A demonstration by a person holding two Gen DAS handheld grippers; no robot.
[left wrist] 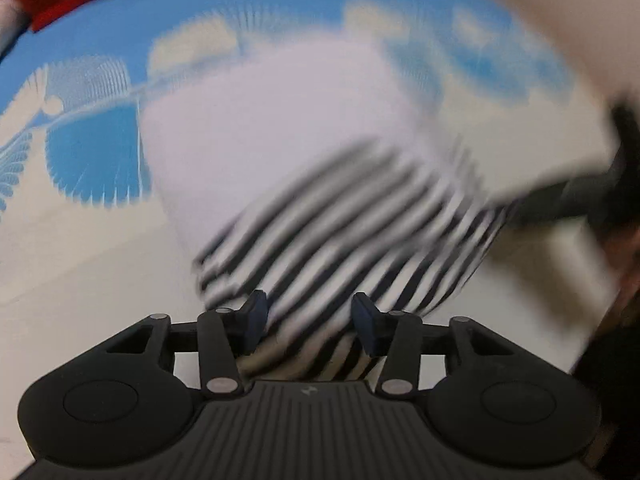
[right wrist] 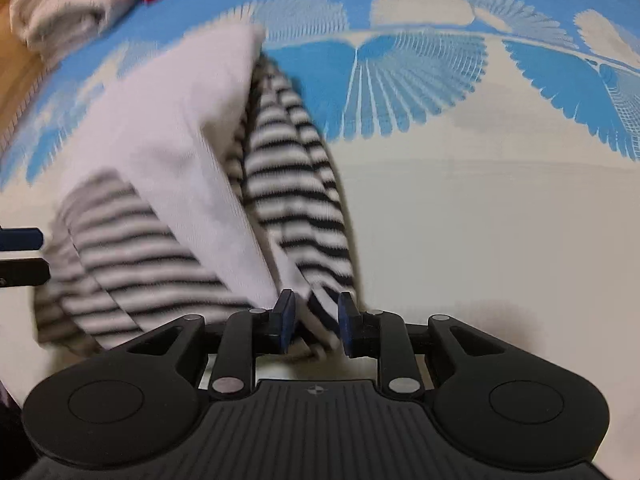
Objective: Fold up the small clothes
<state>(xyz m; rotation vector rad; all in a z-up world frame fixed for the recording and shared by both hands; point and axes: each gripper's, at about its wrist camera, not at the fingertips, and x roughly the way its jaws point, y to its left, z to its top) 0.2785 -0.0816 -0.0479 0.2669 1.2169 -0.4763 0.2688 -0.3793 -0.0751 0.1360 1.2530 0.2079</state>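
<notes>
Blue-and-cream patterned cloth [right wrist: 480, 200] is covering the table under everything I'm seeing. On it the striped black-and-white garment [right wrist: 288, 184], with its plain white panel [left wrist: 260, 120] folded over, is lying bunched and running towards both cameras. My left gripper [left wrist: 307, 322] is standing with its fingers [left wrist: 254, 316] apart and striped fabric between them; I cannot tell whether they are pressing it. My right gripper [right wrist: 316, 322] is straddling a fold of the same garment, fingers [right wrist: 286, 316] narrowly apart. Folded pale clothes [right wrist: 68, 4] are sitting at the far left.
</notes>
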